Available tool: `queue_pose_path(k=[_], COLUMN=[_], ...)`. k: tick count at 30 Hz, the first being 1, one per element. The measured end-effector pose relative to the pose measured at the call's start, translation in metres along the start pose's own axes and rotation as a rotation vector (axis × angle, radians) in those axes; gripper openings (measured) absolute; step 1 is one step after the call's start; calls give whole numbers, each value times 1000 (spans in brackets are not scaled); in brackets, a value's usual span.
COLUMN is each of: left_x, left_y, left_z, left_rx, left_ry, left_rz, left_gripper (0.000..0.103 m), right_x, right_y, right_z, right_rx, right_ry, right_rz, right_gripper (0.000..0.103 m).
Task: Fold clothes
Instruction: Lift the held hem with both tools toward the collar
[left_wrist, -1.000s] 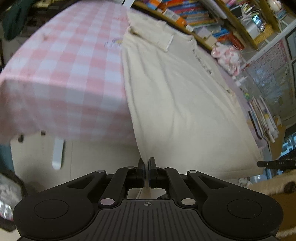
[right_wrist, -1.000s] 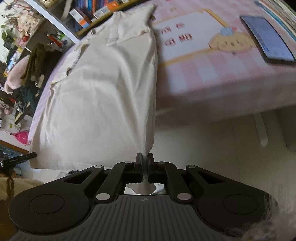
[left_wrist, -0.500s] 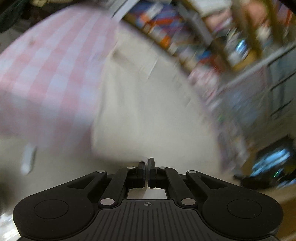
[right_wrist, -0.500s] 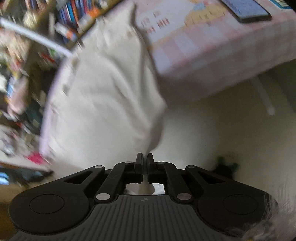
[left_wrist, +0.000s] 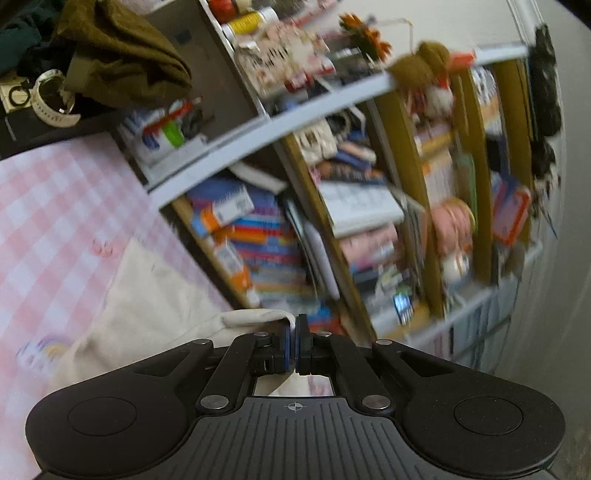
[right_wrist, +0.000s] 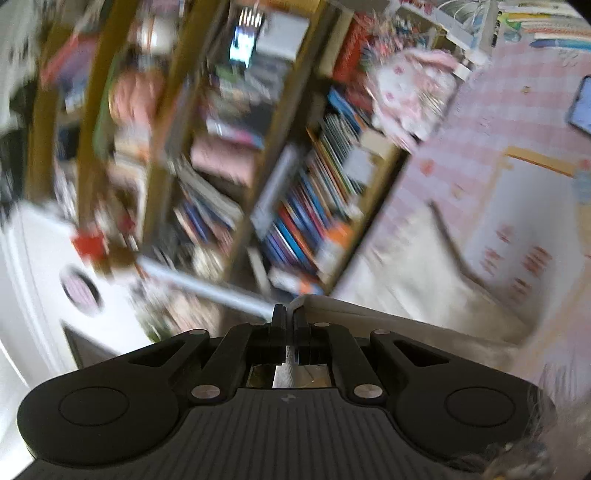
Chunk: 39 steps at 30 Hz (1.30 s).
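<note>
Each hand-held gripper, left (left_wrist: 295, 332) and right (right_wrist: 290, 319), pinches a hem corner of the cream garment (left_wrist: 147, 291) lying on the bench (left_wrist: 55, 206). Lay both corners down together by the far edge.

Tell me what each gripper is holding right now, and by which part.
Both hold the cream garment. The left gripper and the right gripper are each shut on a bit of its edge, which folds over the fingertips; which hem or corner cannot be told.

Left gripper (left_wrist: 295, 334) clamped on cream garment (left_wrist: 147, 295), pink checked cloth (left_wrist: 55, 206) beneath, bookshelf (left_wrist: 369, 184) ahead.
</note>
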<state>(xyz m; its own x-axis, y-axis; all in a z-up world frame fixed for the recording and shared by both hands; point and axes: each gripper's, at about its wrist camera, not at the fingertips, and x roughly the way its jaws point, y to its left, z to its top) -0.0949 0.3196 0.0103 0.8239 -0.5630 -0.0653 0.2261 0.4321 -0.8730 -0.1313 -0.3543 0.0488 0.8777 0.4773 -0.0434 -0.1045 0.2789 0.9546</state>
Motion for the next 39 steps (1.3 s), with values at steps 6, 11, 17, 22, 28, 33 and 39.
queue_pose_path(k=[6, 11, 17, 22, 28, 33, 39], left_x=[43, 81, 124, 145, 163, 176, 203], left_y=[5, 8, 27, 45, 50, 64, 96], left_z=[25, 35, 41, 36, 36, 41, 38], left_rx=[-72, -78, -107, -124, -112, -124, -113], left_ry=[-129, -141, -152, -141, -145, -168, -80], left_rz=[-4, 67, 200, 311, 375, 467, 618], left_gripper=[0, 0, 0, 1, 1, 1, 1], right_x=[58, 104, 161, 202, 236, 254, 274], right_y=[-2, -25, -52, -80, -108, -125, -160], right_z=[45, 69, 91, 101, 107, 111, 110], right_rx=[31, 82, 114, 138, 148, 160, 187], right_ry=[-49, -41, 27, 84, 134, 143, 138], right_rz=[6, 10, -40, -110, -180, -208, -366], right_gripper=[4, 4, 4, 4, 4, 4, 3])
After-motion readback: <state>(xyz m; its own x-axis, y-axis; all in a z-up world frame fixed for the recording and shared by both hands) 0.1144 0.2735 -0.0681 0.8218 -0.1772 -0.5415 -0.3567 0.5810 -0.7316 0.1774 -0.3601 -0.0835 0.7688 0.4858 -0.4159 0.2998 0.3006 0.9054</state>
